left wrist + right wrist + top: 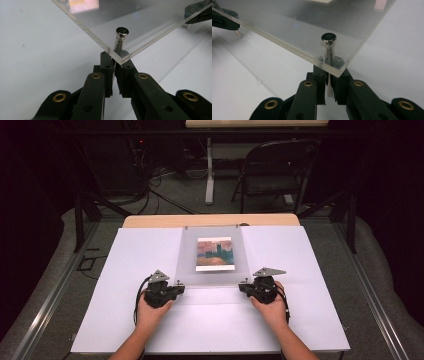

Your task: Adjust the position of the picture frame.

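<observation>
The clear acrylic sheet (212,257) is pinched at its near corners by the left gripper (179,287) and right gripper (243,288).

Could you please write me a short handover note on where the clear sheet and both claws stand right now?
Left claw: shut on the near left corner of the clear sheet, just below the metal peg there.
Right claw: at the near right corner, jaws close together around it under its own peg; whether they are pressing on it I cannot tell.
Things: the sheet lies over a small picture on the white table cover; its near edge looks raised.
Done: both near corners reached.
Left: probably lifting or setting down the sheet evenly, with both hands together.
</observation>
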A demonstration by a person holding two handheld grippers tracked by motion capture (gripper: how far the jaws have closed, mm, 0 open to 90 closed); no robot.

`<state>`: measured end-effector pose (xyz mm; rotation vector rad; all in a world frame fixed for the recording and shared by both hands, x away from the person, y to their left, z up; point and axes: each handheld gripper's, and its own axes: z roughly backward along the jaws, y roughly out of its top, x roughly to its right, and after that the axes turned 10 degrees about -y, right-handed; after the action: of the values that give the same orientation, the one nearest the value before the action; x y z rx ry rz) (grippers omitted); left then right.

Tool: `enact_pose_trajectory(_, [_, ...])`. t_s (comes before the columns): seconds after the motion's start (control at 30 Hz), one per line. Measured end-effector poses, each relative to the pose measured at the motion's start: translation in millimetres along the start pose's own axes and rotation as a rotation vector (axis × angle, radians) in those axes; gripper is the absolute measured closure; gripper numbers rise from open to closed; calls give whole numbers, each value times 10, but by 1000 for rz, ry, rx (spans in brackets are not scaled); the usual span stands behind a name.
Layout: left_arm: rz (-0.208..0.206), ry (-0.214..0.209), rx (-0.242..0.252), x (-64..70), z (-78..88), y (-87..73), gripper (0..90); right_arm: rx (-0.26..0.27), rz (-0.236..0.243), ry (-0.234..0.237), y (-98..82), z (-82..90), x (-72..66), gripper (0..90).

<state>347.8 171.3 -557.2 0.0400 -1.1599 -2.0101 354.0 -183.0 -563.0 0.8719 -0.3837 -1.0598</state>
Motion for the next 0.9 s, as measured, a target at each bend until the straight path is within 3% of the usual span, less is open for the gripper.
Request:
enact_pose_trajectory(0.53, [8, -12, 38, 6, 52, -10, 800, 25, 10, 9, -8, 36, -15, 742])
enact_pose_trajectory(0.73, [27, 1, 61, 25, 70, -18, 619, 31, 5, -4, -25, 46, -23, 564])
enact_pose_trajectory(0.9, [36, 5, 46, 57, 98, -44, 466, 33, 45, -38, -37, 112, -51, 442])
